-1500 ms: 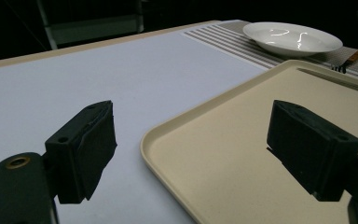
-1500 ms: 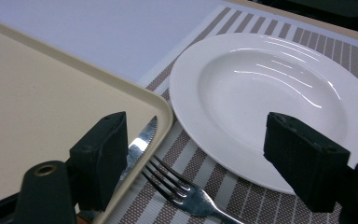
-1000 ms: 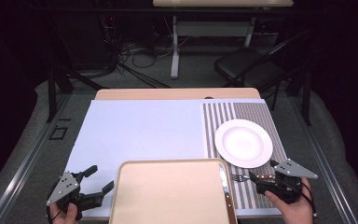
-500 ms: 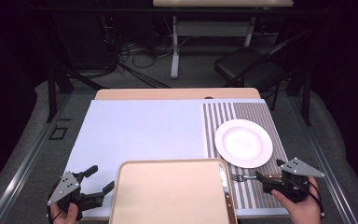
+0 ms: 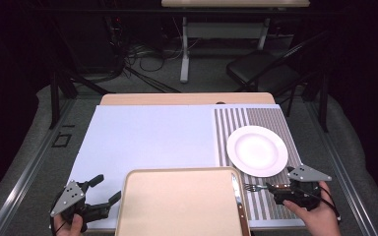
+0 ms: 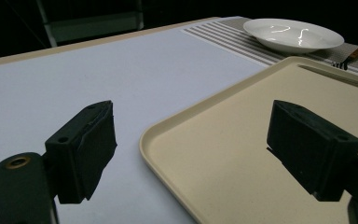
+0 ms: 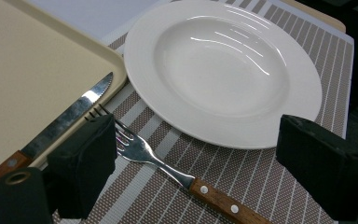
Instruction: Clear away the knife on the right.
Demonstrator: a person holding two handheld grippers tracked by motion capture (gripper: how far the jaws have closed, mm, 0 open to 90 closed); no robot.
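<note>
Apparently unfinished: right tongs gape over the ungrasped wooden-handled steel fork, left tongs also apart.

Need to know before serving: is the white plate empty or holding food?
Empty: the white plate shows bare glossy porcelain; the fork lies beside it.

Room dark, walls black. Floor grey, carpet-like. Table light wood, far edge visible. Beyond it: second table with pale top on white leg. Black folding chair at right rear. Cable bundle on floor at left rear. Metal rails flank table on both sides. Light falls on tabletop alone.
</note>
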